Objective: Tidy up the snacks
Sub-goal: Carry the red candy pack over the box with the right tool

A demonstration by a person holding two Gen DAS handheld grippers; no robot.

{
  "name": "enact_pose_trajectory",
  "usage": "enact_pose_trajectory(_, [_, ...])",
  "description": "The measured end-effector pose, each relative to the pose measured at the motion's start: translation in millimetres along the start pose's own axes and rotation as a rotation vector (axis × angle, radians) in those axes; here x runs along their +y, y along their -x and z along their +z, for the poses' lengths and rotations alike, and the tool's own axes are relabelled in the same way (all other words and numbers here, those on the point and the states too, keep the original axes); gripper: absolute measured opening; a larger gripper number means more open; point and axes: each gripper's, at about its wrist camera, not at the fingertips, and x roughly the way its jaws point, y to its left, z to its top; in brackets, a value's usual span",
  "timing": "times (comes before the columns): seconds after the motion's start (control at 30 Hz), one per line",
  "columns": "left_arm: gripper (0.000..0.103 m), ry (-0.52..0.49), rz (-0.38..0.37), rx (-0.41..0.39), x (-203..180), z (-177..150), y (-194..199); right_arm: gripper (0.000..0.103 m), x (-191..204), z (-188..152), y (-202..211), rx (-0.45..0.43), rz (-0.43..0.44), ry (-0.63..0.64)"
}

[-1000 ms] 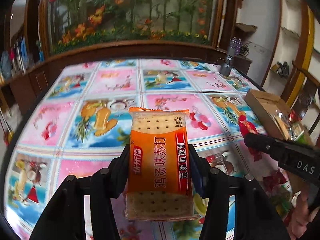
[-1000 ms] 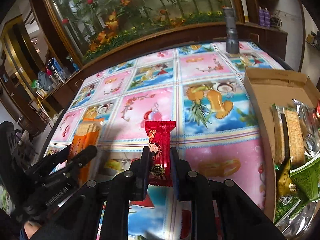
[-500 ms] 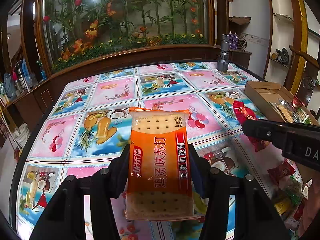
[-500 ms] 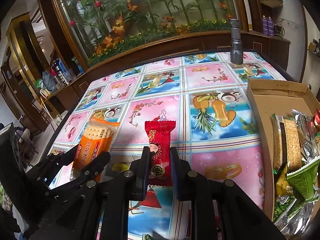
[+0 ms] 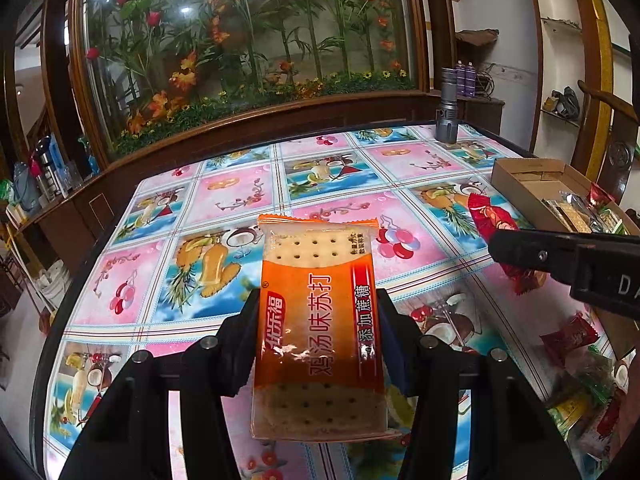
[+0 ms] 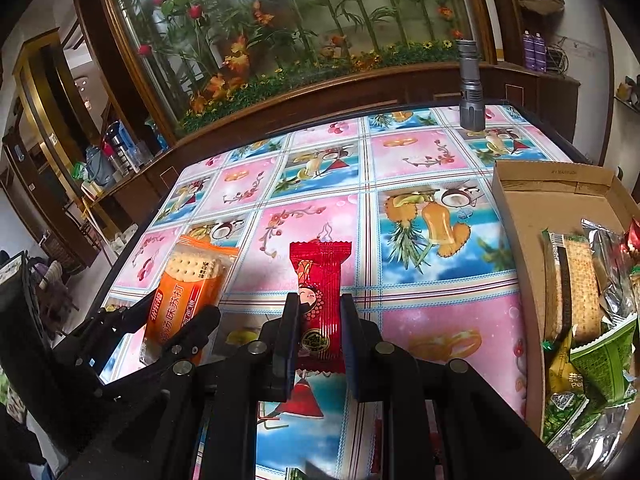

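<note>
Held aloft over the table: orange cracker packet [image 5: 318, 320] clamped in our left gripper [image 5: 318, 340]; red candy [image 6: 319, 304] pinched in our right gripper [image 6: 319, 320]. We carry level to cardboard box [image 6: 520, 216], right side, probably candy first.

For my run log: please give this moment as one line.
left tool: shut on orange cracker pack | right tool: shut on red snack | cardboard box: partly filled

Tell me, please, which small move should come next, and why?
Probably carry the right gripper rightward over the cardboard box and release there. It is shut on the red snack packet, the box already holds other snacks, and the left gripper holds the orange cracker pack, which can follow.
</note>
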Motion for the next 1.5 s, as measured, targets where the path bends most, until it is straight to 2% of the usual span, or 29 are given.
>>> enact_pose_trajectory(0.5, [0.053,-0.024,0.019,-0.020,-3,1,4,0.021,-6,5,10,-0.027,0.004,-0.024])
enact_pose_trajectory(0.7, [0.053,-0.036,0.029,-0.024,-4,1,5,0.021,-22,13,25,-0.070,-0.006,-0.057])
enact_pose_trajectory(1.07, [0.053,-0.047,0.030,-0.029,-6,2,6,0.021,-110,30,69,-0.166,-0.060,-0.258])
enact_pose_trajectory(1.33, [0.053,-0.047,0.030,-0.030,-6,2,6,0.020,-177,29,103,-0.225,-0.129,-0.391])
enact_pose_trajectory(1.5, [0.053,-0.048,0.030,-0.030,-7,2,7,0.020,-205,25,117,-0.245,-0.158,-0.450])
